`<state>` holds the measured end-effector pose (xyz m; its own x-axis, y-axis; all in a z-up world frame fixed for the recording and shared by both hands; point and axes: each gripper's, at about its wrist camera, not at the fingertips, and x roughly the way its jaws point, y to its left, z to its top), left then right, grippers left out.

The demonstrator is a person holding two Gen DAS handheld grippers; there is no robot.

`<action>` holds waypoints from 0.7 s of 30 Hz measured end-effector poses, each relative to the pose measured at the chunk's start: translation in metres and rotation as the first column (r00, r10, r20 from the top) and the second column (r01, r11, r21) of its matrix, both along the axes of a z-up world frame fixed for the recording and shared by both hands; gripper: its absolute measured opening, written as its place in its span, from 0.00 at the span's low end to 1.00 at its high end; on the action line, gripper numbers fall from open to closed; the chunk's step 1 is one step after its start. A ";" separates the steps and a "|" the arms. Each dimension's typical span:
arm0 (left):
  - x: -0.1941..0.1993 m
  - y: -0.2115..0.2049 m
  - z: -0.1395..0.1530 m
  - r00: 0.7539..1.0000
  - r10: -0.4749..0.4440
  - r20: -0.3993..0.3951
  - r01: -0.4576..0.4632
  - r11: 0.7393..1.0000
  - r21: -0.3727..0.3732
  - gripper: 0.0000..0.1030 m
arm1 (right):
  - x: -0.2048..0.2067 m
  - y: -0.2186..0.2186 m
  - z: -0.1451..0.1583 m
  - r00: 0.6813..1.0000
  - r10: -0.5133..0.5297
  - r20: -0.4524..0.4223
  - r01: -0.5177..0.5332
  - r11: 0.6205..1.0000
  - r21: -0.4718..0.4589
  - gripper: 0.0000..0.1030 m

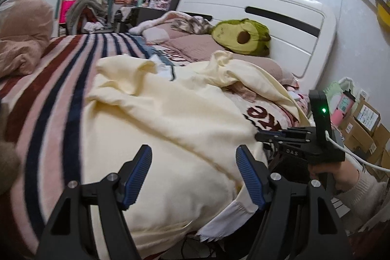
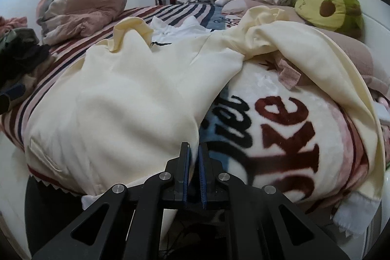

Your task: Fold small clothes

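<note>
The cream garment (image 2: 126, 99) was found spread on the striped blanket (image 1: 48, 94), its length running away ahead of both grippers; the right gripper (image 2: 194, 150) was clenched on its near edge, with cloth pinched between the pads; the left gripper (image 1: 193, 162) was held released above the near hem, nothing between its jaws; the right was judged the nearer.

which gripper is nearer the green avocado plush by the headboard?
Right, marginally. The right gripper is shut on the cream garment's near edge, on the avocado plush's side of the bed. The left gripper, jaws open, hovers over the garment further from it.
</note>
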<state>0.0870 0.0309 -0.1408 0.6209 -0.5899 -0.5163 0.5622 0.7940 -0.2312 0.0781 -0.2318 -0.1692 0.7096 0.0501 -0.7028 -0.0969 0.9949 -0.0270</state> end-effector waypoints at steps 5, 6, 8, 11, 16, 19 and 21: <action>0.025 -0.051 -0.016 0.995 -0.088 -0.054 0.089 0.996 0.012 0.66 | 0.010 -0.011 -0.004 0.998 0.059 -0.028 -0.058 0.998 0.035 0.02; 0.029 -0.060 -0.020 0.992 -0.105 -0.066 0.107 0.994 0.020 0.66 | 0.011 -0.012 -0.006 0.997 0.070 -0.033 -0.069 0.997 0.043 0.02; 0.036 -0.083 -0.030 0.989 -0.132 -0.066 0.135 0.989 0.058 0.66 | 0.012 -0.016 -0.009 0.995 0.088 -0.039 -0.085 0.994 0.061 0.02; 0.043 -0.102 -0.041 0.988 -0.137 -0.070 0.144 0.983 0.114 0.59 | 0.013 -0.022 -0.011 0.993 0.108 -0.041 -0.104 0.990 0.091 0.02; 0.048 -0.108 -0.050 0.991 -0.118 -0.064 0.127 0.976 0.175 0.51 | 0.009 -0.023 -0.009 0.991 0.128 -0.034 -0.123 0.985 0.117 0.06; 0.051 -0.105 -0.051 0.991 -0.115 -0.074 0.125 0.980 0.153 0.50 | 0.001 -0.024 -0.007 0.991 0.130 -0.030 -0.124 0.980 0.157 0.06; 0.051 -0.104 -0.051 0.991 -0.115 -0.074 0.125 0.981 0.151 0.50 | -0.008 -0.025 -0.003 0.992 0.124 -0.024 -0.117 0.972 0.203 0.10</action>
